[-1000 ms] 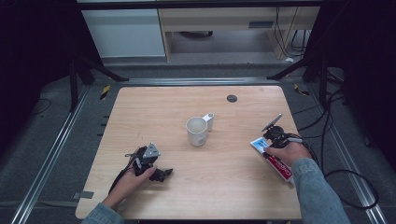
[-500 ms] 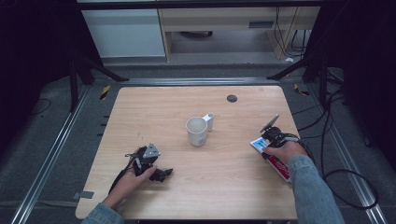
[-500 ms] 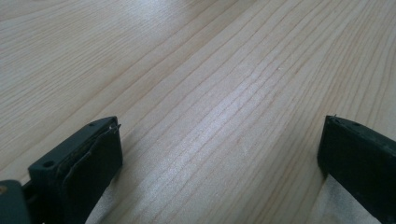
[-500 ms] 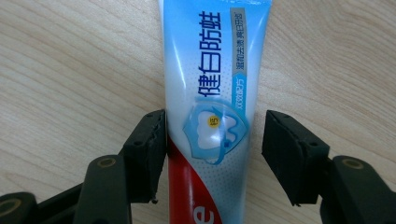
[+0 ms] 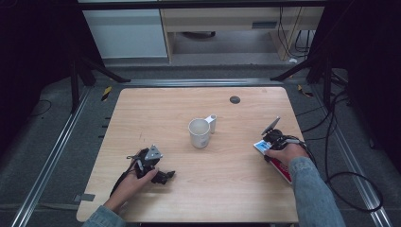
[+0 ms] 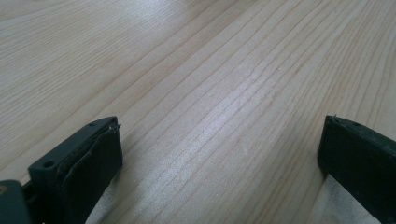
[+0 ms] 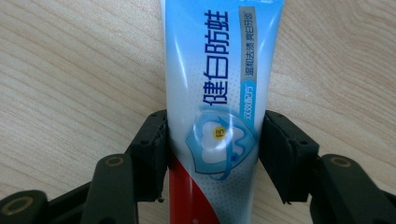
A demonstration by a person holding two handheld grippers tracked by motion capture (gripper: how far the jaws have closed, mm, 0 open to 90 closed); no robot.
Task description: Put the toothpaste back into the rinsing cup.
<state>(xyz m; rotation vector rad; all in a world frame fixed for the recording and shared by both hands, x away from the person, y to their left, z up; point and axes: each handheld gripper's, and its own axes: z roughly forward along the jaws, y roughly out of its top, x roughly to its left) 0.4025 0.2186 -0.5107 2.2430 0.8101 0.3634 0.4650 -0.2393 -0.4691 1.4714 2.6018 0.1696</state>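
A light wooden table (image 5: pixel 198 198) with rounded corners is seen from above, standing on a dark floor between metal rails. Near the middle of the table a white mug (image 5: pixel 199 132) stands upright, open mouth up, with its handle turned toward the far right. A small dark round disc (image 5: pixel 235 99) is set into the tabletop near the far edge, well apart from the mug.

At the near left, the left gripper (image 5: pixel 163 177) is held low over the wood by the person's left hand (image 5: pixel 137 177), a grey three-cornered plate on top of it. In the left gripper view its two black jaws are spread wide apart, with bare wood grain between them and nothing held.

At the right edge, the right gripper (image 5: pixel 270 148) is held by the person's right hand (image 5: pixel 283 153), the forearm in a blue denim sleeve (image 5: pixel 312 194) that comes in from the bottom. A toothpaste tube (image 7: pixel 219 84) lies flat on the table here; in the high view its white and blue end shows just left of the hand and its red end behind it. In the right gripper view the jaws are drawn in against the two sides of the tube, both pads touching it, at the point where the blue and white print with a tooth emblem meets the red part. Chinese lettering runs along the tube away from the gripper.
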